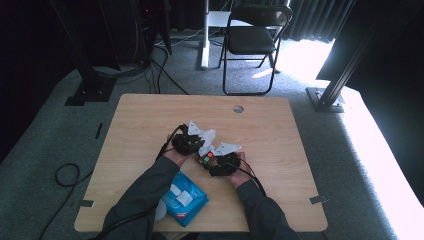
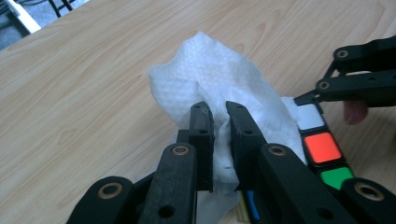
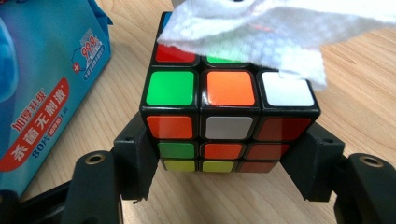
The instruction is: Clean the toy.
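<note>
The right claw [image 3: 224, 186] is closed on a scrambled puzzle cube [image 3: 229, 116], one jaw pressed to each side face, holding it just above the table [image 3: 364, 107]. The left claw [image 2: 217, 135] is nearly shut, pinching a crumpled white wipe [image 2: 219, 74] between its jaws. That wipe drapes over the cube's top face, on the far edge from the right claw; from the left claw, the cube lies just beside and to the right. A blue wipe pack [image 3: 42, 93] sits left of the right claw. The wiping stroke would likely run across the top face towards the right claw.
</note>
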A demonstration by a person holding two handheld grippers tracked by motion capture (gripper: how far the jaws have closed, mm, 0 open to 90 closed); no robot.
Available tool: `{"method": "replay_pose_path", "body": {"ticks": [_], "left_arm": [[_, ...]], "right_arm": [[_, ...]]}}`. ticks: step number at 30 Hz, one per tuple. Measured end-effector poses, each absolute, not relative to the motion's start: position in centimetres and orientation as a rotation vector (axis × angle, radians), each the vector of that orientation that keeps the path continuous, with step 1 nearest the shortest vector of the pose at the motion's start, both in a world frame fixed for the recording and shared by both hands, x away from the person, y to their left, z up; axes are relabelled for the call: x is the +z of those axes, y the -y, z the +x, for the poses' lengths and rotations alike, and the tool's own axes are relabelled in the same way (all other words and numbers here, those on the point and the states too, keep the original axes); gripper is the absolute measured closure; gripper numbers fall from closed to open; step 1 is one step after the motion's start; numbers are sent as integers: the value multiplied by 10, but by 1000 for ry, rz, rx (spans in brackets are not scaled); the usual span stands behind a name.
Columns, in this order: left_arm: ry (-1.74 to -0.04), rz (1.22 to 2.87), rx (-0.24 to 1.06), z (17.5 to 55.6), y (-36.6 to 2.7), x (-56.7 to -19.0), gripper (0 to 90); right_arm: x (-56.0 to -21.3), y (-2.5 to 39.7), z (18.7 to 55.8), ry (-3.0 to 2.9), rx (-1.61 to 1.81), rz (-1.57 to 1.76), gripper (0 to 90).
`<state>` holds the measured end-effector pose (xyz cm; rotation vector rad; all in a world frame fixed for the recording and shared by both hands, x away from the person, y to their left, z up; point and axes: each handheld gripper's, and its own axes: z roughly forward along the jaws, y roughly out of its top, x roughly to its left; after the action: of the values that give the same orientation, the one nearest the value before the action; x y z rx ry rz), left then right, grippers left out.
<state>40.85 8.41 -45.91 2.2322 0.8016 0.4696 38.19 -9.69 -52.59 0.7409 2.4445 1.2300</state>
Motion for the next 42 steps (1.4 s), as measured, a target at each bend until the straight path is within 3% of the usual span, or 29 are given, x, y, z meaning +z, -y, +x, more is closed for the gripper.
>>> {"method": "replay_pose_path", "body": {"ticks": [19,42], "left_arm": [[-622,2263,374,386,-53,-458,821],[-812,2206,440,407,-108,-455,822]], "right_arm": [[-525,101,384,-2425,1240,772,343],[-520,107,382,-2411,1244,767,343]]}}
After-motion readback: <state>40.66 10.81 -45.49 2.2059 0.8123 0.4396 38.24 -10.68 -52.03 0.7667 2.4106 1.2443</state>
